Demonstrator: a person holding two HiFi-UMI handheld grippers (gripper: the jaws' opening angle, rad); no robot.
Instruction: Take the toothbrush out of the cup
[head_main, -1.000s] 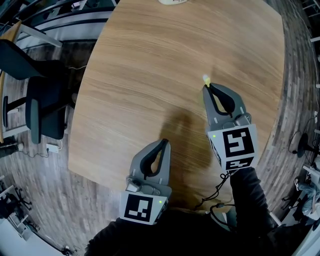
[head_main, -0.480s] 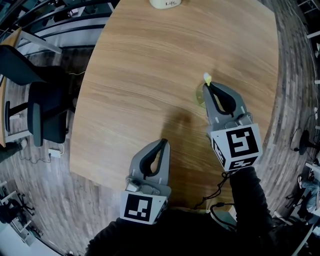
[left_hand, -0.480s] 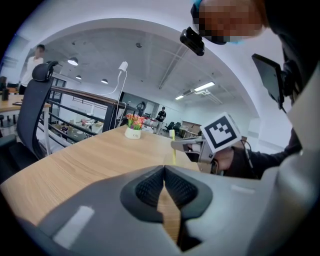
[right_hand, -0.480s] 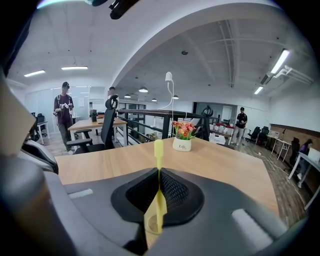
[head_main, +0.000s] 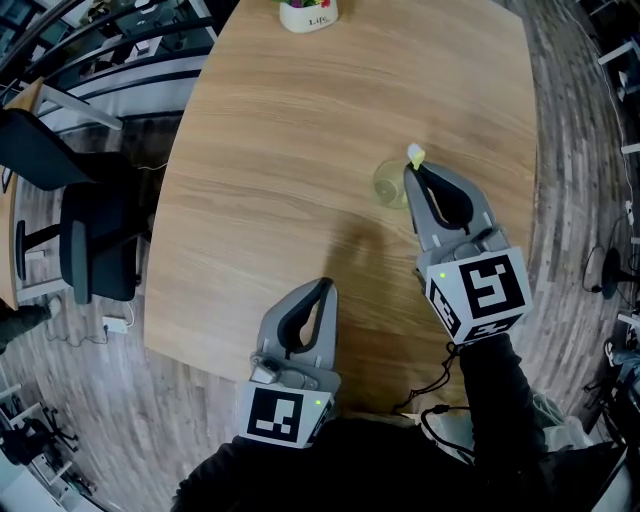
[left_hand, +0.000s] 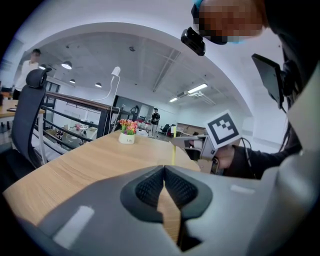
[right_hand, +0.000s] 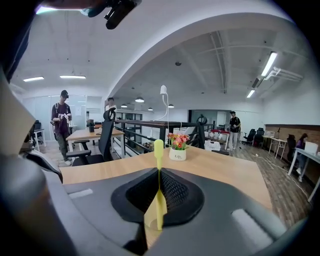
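My right gripper (head_main: 412, 171) is shut on a yellow toothbrush (head_main: 413, 156), whose head pokes out past the fingertips. In the right gripper view the toothbrush (right_hand: 158, 192) stands upright between the pressed pads, its head (right_hand: 158, 148) above the jaws. A clear cup (head_main: 389, 183) stands on the wooden table (head_main: 300, 150) just left of that gripper's tip, with nothing visible in it. Near the table's front edge my left gripper (head_main: 325, 286) is shut and holds nothing. From the left gripper view (left_hand: 164, 168) I see the right gripper (left_hand: 192, 143) with the toothbrush (left_hand: 173, 153) hanging from it.
A small white pot of flowers (head_main: 306, 14) stands at the table's far edge, also seen as the pot (right_hand: 177, 151) in the right gripper view. Office chairs (head_main: 90, 240) stand on the floor to the left. People stand far off at other desks (right_hand: 62, 120).
The right gripper has lifted with the toothbrush, and the clear cup, hidden under it before, now shows beside its tip. The flower pot has come further into view at the top.
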